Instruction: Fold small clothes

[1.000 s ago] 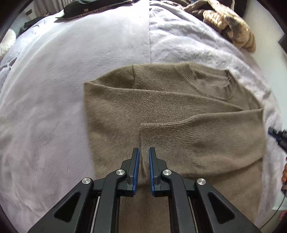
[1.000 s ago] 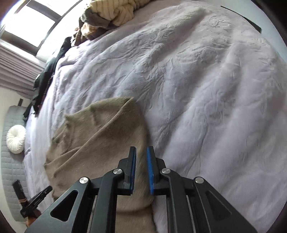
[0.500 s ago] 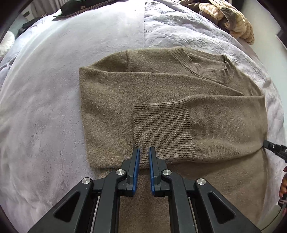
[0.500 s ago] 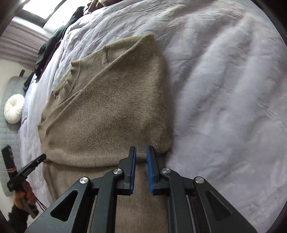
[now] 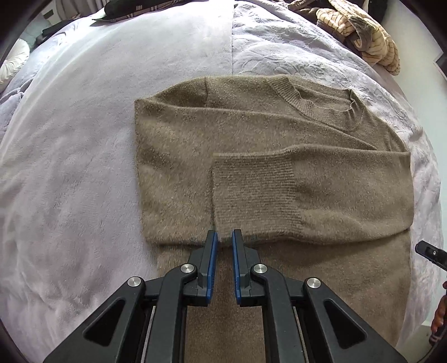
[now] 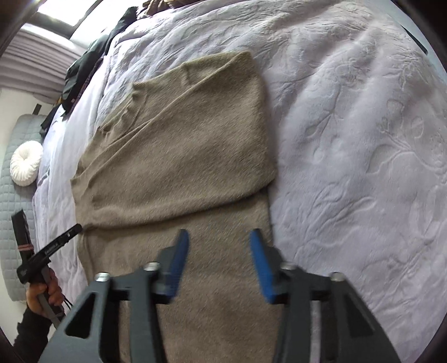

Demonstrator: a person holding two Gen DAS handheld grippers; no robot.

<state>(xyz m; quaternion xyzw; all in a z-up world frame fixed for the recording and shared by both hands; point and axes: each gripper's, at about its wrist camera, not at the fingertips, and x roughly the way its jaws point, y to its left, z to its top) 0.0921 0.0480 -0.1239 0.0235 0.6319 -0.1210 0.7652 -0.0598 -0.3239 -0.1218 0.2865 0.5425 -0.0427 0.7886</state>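
A taupe knit sweater [image 5: 279, 178] lies flat on the bed with both sleeves folded across its chest; the ribbed cuff [image 5: 251, 192] lies on top. It also shows in the right wrist view [image 6: 181, 156]. My left gripper [image 5: 223, 237] hovers at the cuff's near edge, its jaws narrowly apart with nothing seen between them. My right gripper [image 6: 218, 245] is open and empty above the sweater's lower body.
The lilac bedspread [image 5: 83, 167] surrounds the sweater. A pile of striped and brown clothes [image 5: 360, 33] lies at the far right, dark clothes [image 5: 134, 8] at the far edge. A white round cushion [image 6: 26, 163] sits left. The other gripper [image 6: 47, 251] shows at the left.
The right gripper opened and let go of the sweater. The folded upper part settled flat. The left gripper stayed at the cuff's edge.
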